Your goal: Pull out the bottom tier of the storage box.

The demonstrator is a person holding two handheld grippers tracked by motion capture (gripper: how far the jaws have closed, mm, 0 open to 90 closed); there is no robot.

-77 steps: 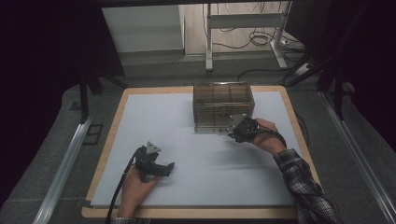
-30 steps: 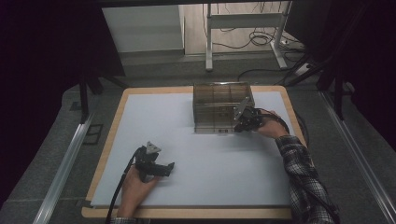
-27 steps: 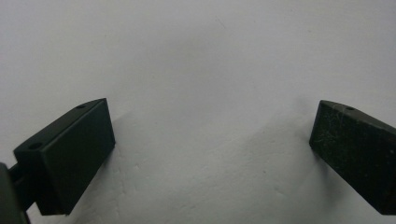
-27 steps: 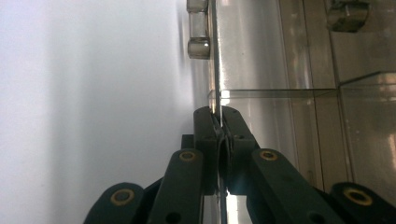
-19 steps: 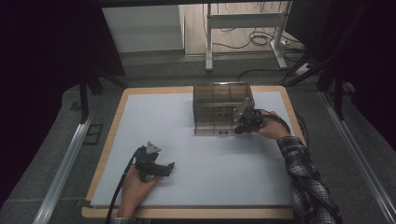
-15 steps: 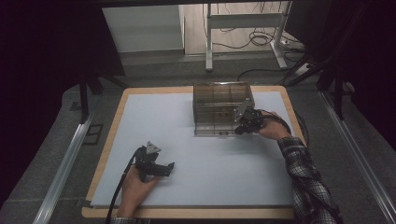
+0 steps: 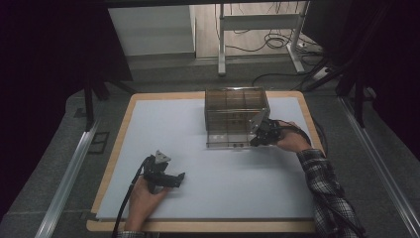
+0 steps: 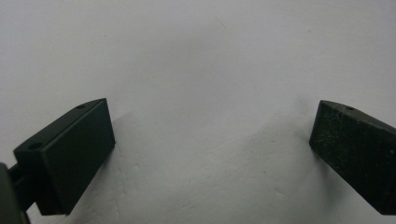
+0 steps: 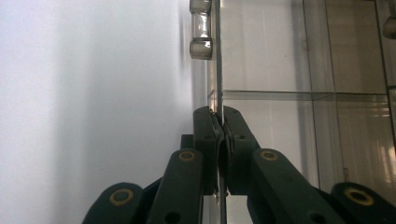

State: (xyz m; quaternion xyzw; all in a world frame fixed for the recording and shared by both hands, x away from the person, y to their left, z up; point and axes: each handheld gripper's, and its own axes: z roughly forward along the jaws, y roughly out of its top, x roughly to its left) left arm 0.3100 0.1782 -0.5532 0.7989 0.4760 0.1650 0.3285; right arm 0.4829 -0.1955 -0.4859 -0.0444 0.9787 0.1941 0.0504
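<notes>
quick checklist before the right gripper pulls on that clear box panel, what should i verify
1. Right gripper shut on the thin front panel of the clear box: ok, jaws pinch its edge from both sides.
2. Grip depth: not ok, only the jaw tips hold the edge, so it may slip.
3. Left gripper out of the way: ok, open, on the white mat, well apart from the box.
4. Box steadied against sliding: not ok, nothing braces it.
5. Space in front of the box: ok, bare mat.
6. Which way the panel opens: cannot tell.

White-topped table [image 7: 148,124] carries a clear cabinet [image 7: 236,117].
</notes>
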